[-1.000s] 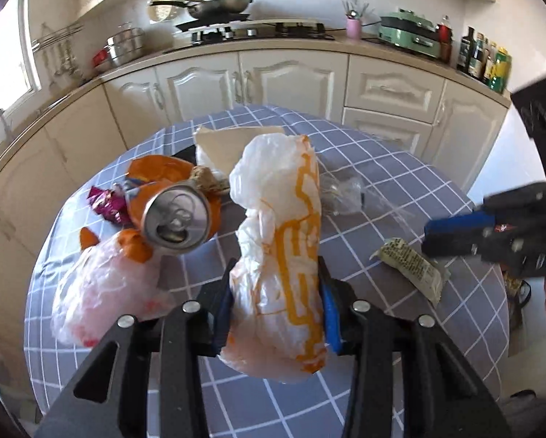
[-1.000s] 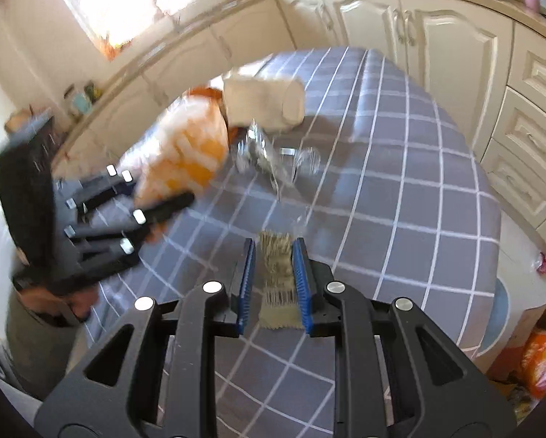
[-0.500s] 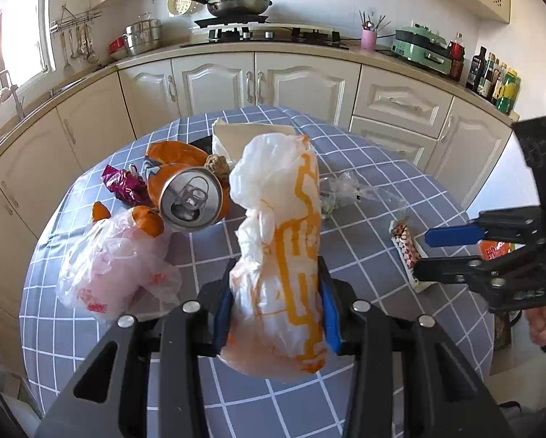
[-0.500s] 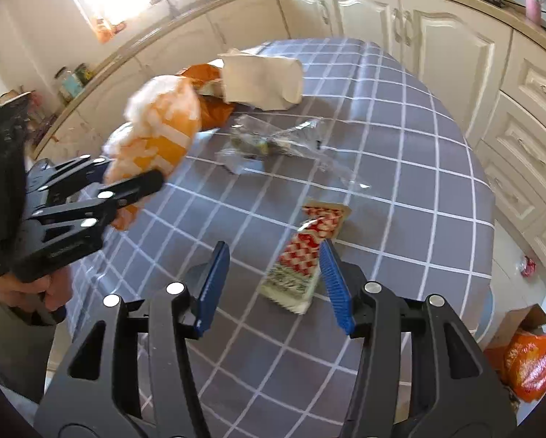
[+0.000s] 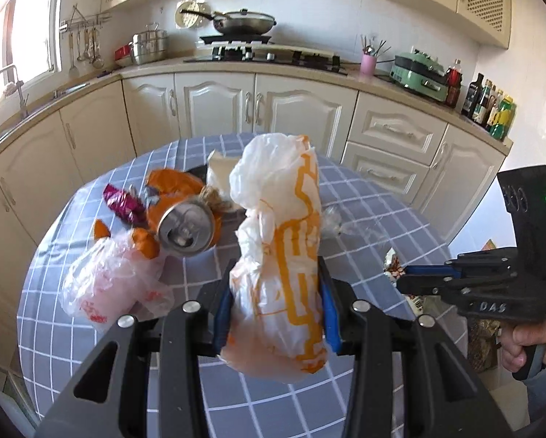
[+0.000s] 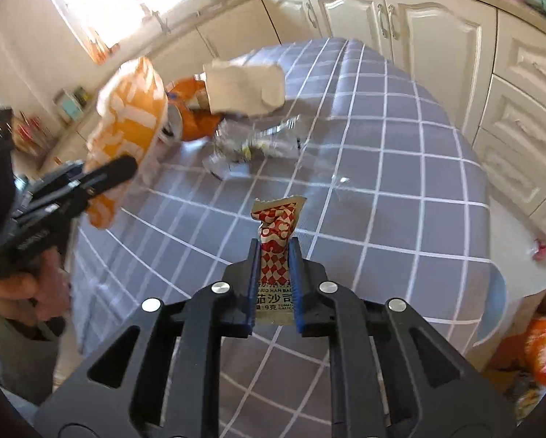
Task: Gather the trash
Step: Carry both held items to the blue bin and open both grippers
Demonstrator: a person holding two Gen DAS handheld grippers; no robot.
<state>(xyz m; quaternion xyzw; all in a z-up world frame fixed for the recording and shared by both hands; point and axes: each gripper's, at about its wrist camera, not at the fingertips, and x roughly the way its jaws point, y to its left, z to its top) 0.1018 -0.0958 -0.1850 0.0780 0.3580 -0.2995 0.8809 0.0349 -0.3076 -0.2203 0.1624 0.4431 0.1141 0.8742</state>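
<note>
Left tongs (image 5: 276, 314) clamp the plastic bag (image 5: 280, 241); right tongs (image 6: 275, 277), just closed, pinch the sauce packet (image 6: 276, 241).

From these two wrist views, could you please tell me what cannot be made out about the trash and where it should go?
- Contents of the orange-and-white bag: left wrist view, opaque plastic hides them.
- Sachet lower print: right wrist view, the right gripper pads cover its sides.
- Clear wrapper: right wrist view, motion blur.
- Can label: left wrist view, only its top faces the camera.
- Trash bin: in neither view.
</note>
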